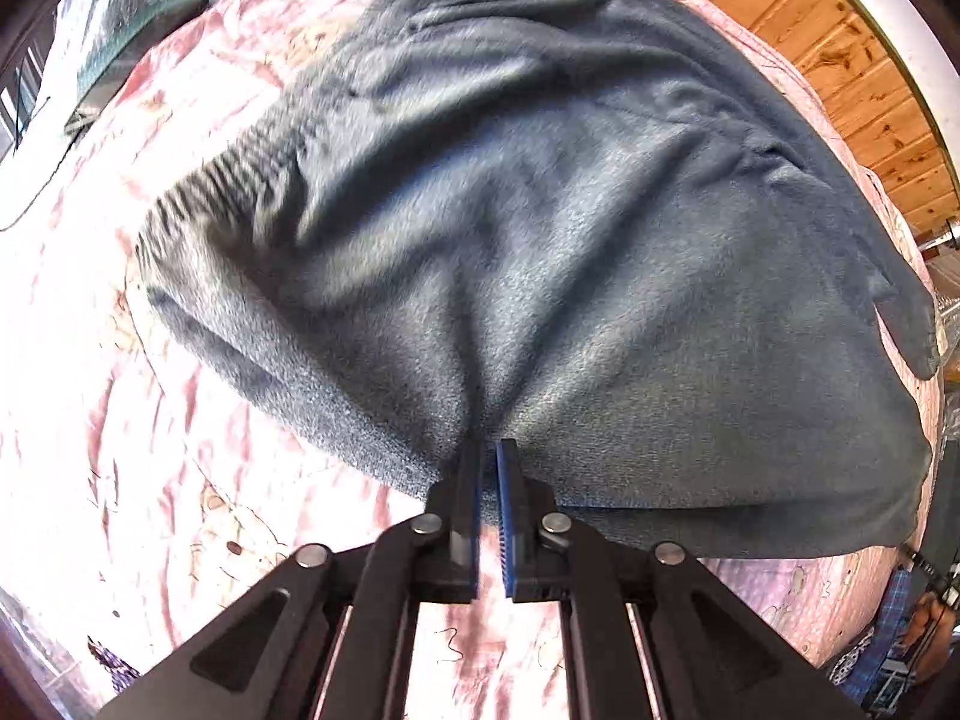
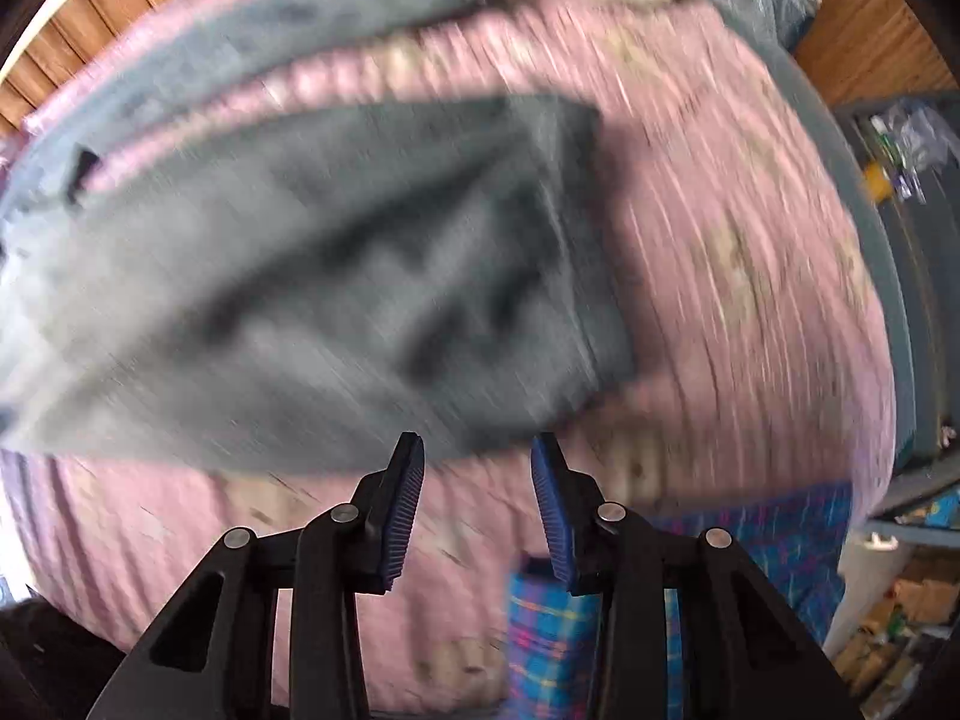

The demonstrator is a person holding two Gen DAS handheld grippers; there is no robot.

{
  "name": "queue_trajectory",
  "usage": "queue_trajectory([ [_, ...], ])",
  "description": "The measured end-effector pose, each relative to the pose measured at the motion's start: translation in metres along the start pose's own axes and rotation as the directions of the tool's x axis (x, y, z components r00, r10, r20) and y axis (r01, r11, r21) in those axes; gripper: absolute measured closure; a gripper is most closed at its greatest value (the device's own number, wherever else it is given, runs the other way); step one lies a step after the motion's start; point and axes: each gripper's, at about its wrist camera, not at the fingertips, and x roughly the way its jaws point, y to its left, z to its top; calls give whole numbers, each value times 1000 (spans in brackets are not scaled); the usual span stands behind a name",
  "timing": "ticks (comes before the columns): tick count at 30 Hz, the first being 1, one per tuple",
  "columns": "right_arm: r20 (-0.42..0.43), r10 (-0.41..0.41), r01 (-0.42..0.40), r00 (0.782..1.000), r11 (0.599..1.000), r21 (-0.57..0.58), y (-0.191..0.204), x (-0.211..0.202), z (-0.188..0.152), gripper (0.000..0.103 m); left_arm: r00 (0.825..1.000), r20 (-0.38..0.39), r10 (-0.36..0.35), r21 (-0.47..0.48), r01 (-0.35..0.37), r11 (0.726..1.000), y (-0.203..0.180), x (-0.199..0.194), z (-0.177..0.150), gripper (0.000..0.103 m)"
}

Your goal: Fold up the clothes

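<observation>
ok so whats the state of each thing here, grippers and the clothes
left gripper: shut, pinching the near edge of the grey garment
right gripper: open, holding nothing
grey garment: lying rumpled on the bed
pink bedspread: spread under the garment
plaid fabric: by the bed's edge, blurred

Fuzzy matt grey garment [image 1: 540, 240] with a ribbed cuff; pink printed cloth bedspread [image 1: 150, 450]; knotty varnished wood wall [image 1: 840, 48]; ridged blue pads [image 2: 402, 510].
</observation>
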Motion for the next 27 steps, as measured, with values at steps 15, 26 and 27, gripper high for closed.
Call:
queue_trajectory([
  [15,-152,64,-57,986,997,51,-2,61,16,64,984,-54,169,-171,-176,969,79,12,-39,97],
  [26,171,211,-242,962,952,186,-12,11,252,47,976,189,-104,-311,160,937,56,-56,91,91],
  [27,187,213,-250,959,947,200,-8,17,274,46,968,193,-159,-335,218,917,46,-48,106,85],
])
